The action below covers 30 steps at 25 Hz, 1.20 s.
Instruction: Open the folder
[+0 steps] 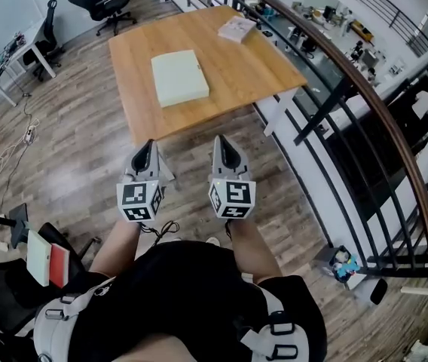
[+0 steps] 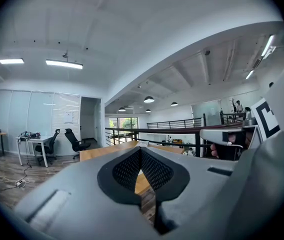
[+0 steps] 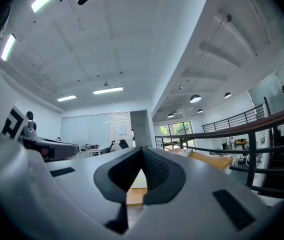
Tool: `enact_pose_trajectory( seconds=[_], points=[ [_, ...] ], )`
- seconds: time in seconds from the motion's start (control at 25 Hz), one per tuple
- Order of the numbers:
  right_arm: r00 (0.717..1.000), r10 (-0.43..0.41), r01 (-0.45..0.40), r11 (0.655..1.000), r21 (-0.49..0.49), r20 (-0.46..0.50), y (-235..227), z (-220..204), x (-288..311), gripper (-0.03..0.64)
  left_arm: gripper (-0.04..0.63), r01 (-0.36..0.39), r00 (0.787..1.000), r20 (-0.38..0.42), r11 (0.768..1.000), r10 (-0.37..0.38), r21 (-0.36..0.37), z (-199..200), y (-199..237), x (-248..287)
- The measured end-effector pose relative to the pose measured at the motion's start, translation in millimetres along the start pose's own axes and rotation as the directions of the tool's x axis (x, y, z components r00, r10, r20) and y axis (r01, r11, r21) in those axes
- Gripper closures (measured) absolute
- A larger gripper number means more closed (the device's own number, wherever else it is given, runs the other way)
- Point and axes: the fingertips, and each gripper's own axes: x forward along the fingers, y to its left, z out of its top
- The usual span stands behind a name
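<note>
Left gripper [image 1: 151, 145] and right gripper [image 1: 219, 140], both closed and empty, sit well short of the folder [image 1: 179, 78] on the table [image 1: 236, 70].

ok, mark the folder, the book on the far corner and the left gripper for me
folder [image 1: 179, 78]: head view, middle of its pale cover.
book [image 1: 236, 29]: head view, middle of its top face.
left gripper [image 1: 150, 146]: head view, the tip where its closed jaws meet.
</note>
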Motion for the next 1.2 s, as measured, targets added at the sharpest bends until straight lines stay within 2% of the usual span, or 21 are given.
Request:
enact_pose_trajectory(
  seconds=[0.12,0.32,0.6,0.76,1.2],
  points=[
    [1.000,0.001,-0.001,1.000,-0.006,-0.003,-11,1,0,0.611,0.592,-0.008,1.000,0.013,1.000,0.009,-0.016,6,-6,7],
    [1.000,-0.003,0.004,1.000,-0.021,0.005,-37,2,-6,0.611,0.592,-0.017,1.000,0.020,1.000,0.017,0.004,5,-28,19],
    [0.999,-0.019,0.021,0.999,-0.050,0.036,-68,21,-12,0.611,0.592,0.004,0.998,0.056,1.000,-0.005,0.019,19,-56,33],
    [0.999,-0.023,0.025,0.998,-0.055,0.039,-75,22,-13,0.611,0.592,0.009,0.999,0.049,1.000,-0.010,0.014,17,-62,42],
    [0.999,-0.036,0.037,0.997,-0.064,0.018,-112,6,23,0.611,0.592,0.037,0.998,0.056,0.999,-0.039,0.027,7,-71,103]
  ],
)
